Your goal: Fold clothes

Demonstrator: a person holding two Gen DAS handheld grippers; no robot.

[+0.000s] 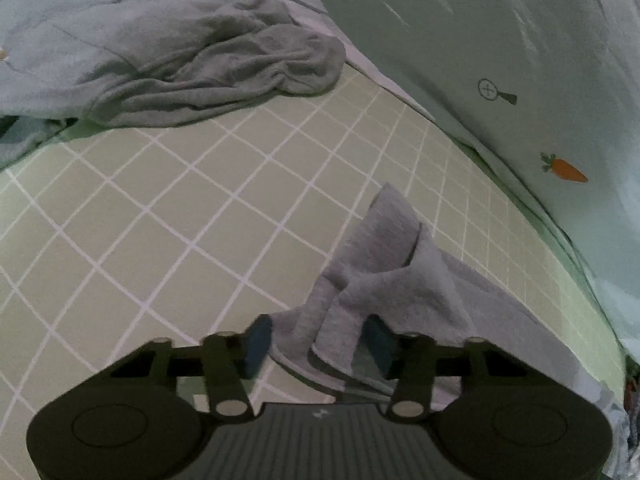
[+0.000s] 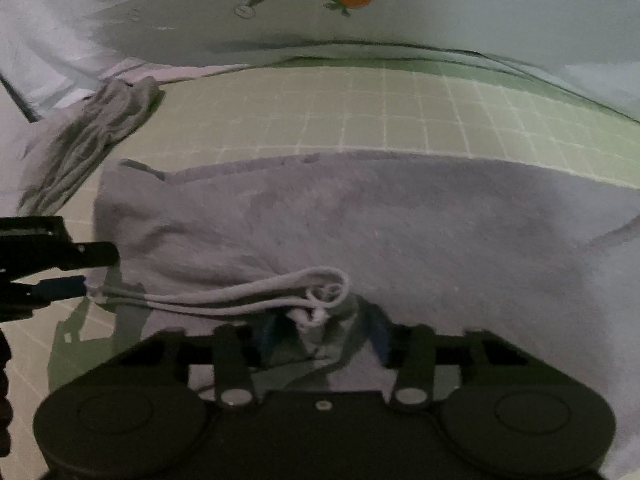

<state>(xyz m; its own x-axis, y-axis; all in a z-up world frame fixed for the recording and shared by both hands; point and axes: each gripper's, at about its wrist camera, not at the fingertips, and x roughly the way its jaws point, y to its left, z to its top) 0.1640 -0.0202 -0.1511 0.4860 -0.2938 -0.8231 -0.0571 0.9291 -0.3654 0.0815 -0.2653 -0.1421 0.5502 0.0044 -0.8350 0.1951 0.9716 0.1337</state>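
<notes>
1. Shorts point(image 2: 360, 232) in grey are lying flat on the green checked sheet point(image 2: 360, 112), close in front of you, with the long axis running left to right across the right wrist view.
2. Your right gripper point(image 2: 320, 336) is sitting at the near edge of the shorts, where the white drawstring point(image 2: 240, 296) is looping; its blue pads point(image 2: 266, 334) are standing apart with cloth and the cord's knot between them, not squeezed.
3. Your left gripper point(image 1: 316, 340) is reaching in at the left end of the shorts; its fingers are spread wide, and a raised fold of grey cloth is standing between them. You cannot tell from either view whether a pad is touching it.
4. That fold is pointing away from you, up the sheet.
5. Another grey garment point(image 1: 192, 68) is lying crumpled well apart, at the far left of the sheet.
6. A pale quilt point(image 1: 500, 40) with carrot prints is bordering the sheet's far side.
</notes>
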